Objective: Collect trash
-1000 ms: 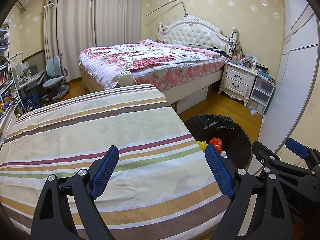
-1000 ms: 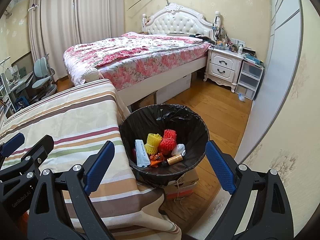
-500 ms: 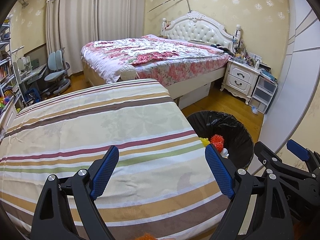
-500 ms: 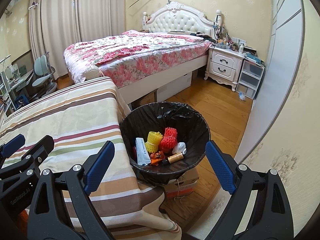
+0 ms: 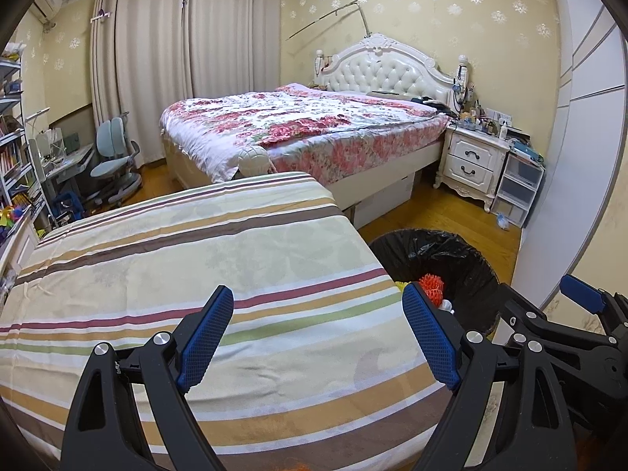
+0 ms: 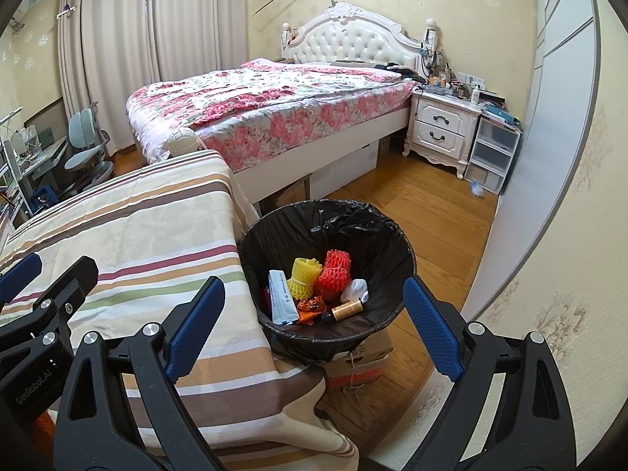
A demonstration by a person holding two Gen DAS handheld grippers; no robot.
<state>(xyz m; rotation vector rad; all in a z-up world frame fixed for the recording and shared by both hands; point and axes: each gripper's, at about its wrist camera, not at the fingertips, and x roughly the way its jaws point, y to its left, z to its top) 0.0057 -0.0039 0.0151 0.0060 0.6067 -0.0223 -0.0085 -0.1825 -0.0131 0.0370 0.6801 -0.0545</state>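
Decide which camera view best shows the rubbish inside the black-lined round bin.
The right wrist view: it looks down into the black-lined round bin, showing all its contents. The left wrist view catches only part of the bin, with the striped bedspread hiding most contents.

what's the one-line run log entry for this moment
left tongs: open, empty, over striped cloth | right tongs: open, empty, above black-lined round trash bin | bin: holds yellow foam net, red foam net

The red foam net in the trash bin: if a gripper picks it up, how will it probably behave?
The red foam net looks like open mesh sleeve, so it is probably very light and would squash between pads. It lies loose on other trash in the bin, so a push would likely just shift it.
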